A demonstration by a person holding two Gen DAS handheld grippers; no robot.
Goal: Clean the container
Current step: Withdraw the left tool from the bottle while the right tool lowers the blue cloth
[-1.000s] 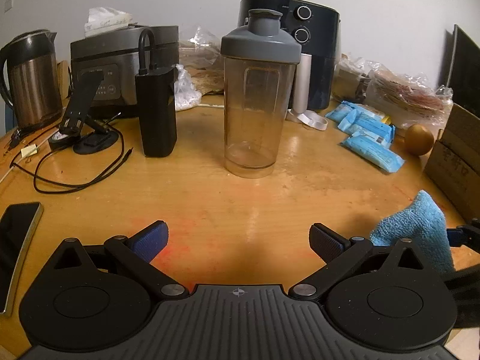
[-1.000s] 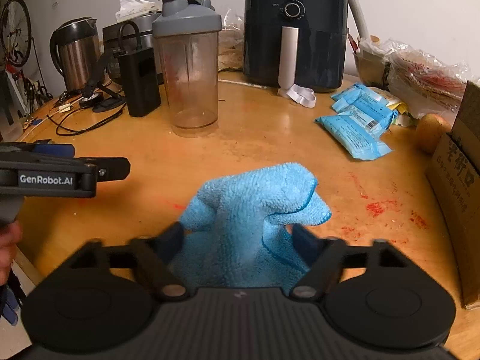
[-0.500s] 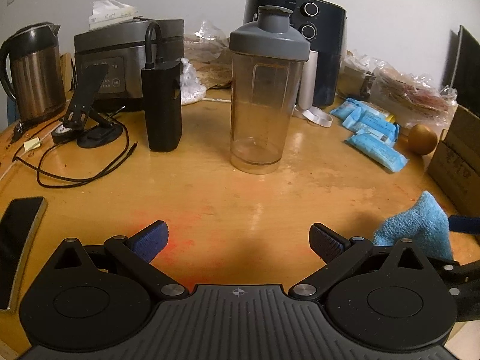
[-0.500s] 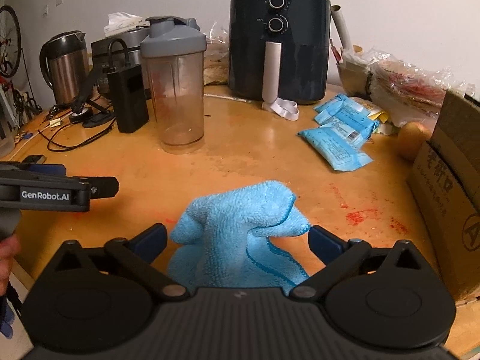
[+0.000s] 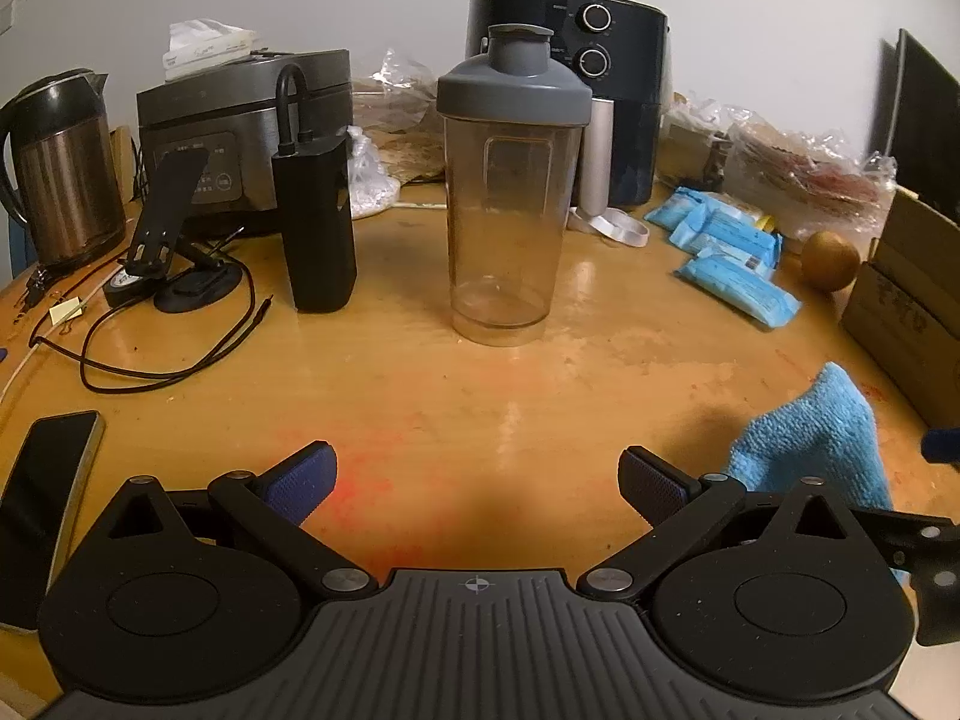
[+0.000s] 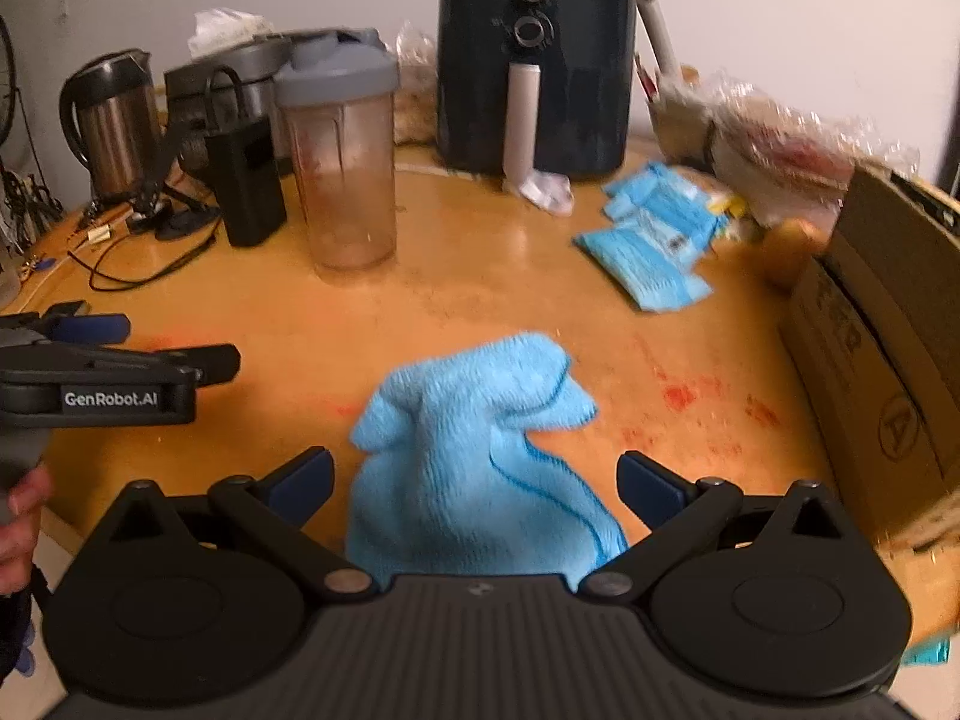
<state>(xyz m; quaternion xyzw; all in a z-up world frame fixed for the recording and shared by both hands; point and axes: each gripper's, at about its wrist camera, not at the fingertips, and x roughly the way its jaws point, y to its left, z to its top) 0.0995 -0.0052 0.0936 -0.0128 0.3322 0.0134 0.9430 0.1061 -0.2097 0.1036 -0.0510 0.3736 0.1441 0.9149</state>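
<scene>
A worn wooden table [image 5: 420,408] fills both views, backed by a pale wall and crowded along its far edge. At centre frame in the left wrist view, the container [image 5: 510,192] is seen upright: a clear shaker bottle with a grey lid screwed on, standing alone on bare wood. Just to its left a black power bank [image 5: 315,222] is stood on end; behind it, upper centre, a dark air fryer [image 5: 576,90] is set against the wall. A steel kettle [image 5: 57,162] is placed at the far left, blue packets [image 5: 729,264] at the right.

The left gripper [image 5: 477,480] is held low at the bottom of the frame, jaws spread wide, nothing between the blue pads. In the right wrist view the right gripper [image 6: 474,480] is likewise spread apart, and a crumpled blue cloth [image 6: 480,450] is seen between its fingers (no pad is pressed on it, so it is released). The bottle is shown there at upper left, well apart from the cloth. A cardboard box [image 6: 882,360] is stood along the right edge.
</scene>
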